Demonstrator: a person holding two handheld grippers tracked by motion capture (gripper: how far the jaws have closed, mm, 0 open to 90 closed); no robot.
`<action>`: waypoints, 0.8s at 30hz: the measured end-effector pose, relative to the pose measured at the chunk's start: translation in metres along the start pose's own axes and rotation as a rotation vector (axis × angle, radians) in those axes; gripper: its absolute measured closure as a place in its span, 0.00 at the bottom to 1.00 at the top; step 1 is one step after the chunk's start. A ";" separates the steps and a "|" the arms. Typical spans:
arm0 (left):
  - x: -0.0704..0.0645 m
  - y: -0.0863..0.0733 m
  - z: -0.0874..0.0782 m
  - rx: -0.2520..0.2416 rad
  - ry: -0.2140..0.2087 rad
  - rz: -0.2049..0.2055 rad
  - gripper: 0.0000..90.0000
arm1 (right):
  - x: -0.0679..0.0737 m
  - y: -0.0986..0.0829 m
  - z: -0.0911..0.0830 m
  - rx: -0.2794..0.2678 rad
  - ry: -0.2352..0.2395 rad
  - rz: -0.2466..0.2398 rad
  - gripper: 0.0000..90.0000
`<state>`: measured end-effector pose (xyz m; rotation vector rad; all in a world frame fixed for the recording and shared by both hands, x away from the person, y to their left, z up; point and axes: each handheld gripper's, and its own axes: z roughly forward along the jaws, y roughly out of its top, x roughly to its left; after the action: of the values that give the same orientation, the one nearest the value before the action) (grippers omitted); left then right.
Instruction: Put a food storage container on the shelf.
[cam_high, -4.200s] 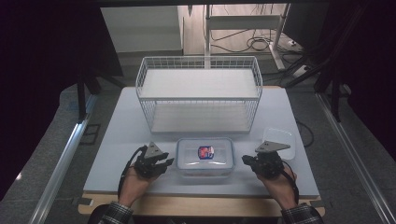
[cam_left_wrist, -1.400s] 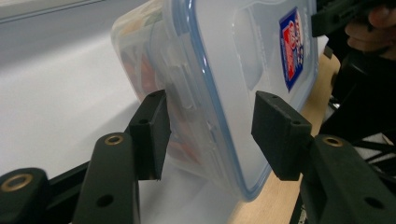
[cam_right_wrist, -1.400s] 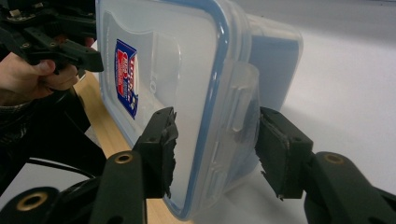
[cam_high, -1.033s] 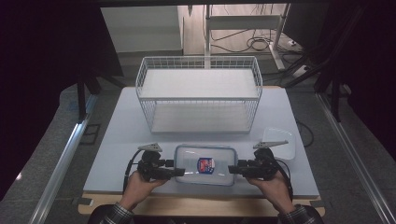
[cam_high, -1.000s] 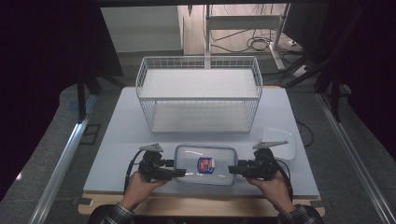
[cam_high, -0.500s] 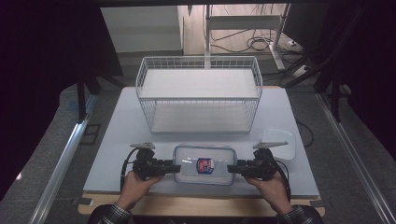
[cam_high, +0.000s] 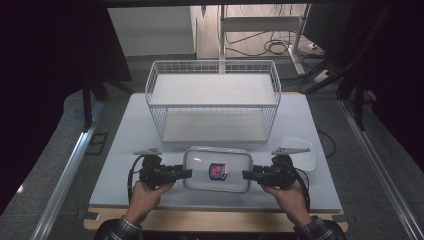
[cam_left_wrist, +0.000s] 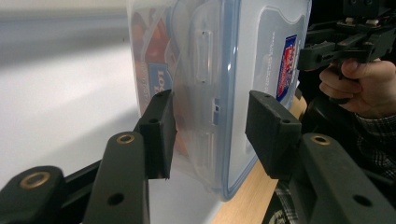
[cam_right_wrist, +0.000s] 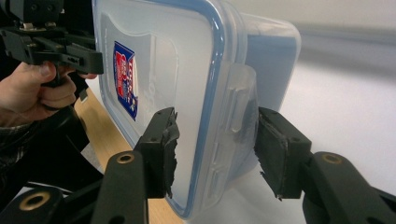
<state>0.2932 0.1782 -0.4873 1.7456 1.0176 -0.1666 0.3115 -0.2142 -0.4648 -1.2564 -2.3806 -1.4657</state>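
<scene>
Two grippers had closed in from either end on the clear lidded container (cam_high: 217, 170), which lay by the table's (cam_high: 130, 130) near edge. Left gripper (cam_high: 186, 173) and right gripper (cam_high: 246, 174) now straddled its blue-rimmed latch flaps, jaws spread, probably about to grip. Behind stood a white wire basket (cam_high: 212, 100).

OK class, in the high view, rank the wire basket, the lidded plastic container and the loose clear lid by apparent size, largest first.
1. wire basket, clearly the largest.
2. lidded plastic container.
3. loose clear lid, partly hidden by the right gripper, so its rank is less sure.
</scene>
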 end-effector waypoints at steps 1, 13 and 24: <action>-0.001 0.002 -0.001 -0.003 0.003 0.004 0.59 | 0.000 0.003 -0.001 -0.006 0.001 -0.005 0.56; -0.019 0.046 -0.021 -0.056 0.043 0.063 0.59 | 0.009 0.047 -0.014 -0.055 0.015 -0.059 0.56; -0.026 0.087 -0.039 -0.088 0.048 0.092 0.59 | 0.019 0.092 -0.025 -0.087 0.013 -0.107 0.56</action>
<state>0.3242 0.1900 -0.3939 1.7192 0.9627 -0.0204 0.3525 -0.2025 -0.3775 -1.1492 -2.4348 -1.6186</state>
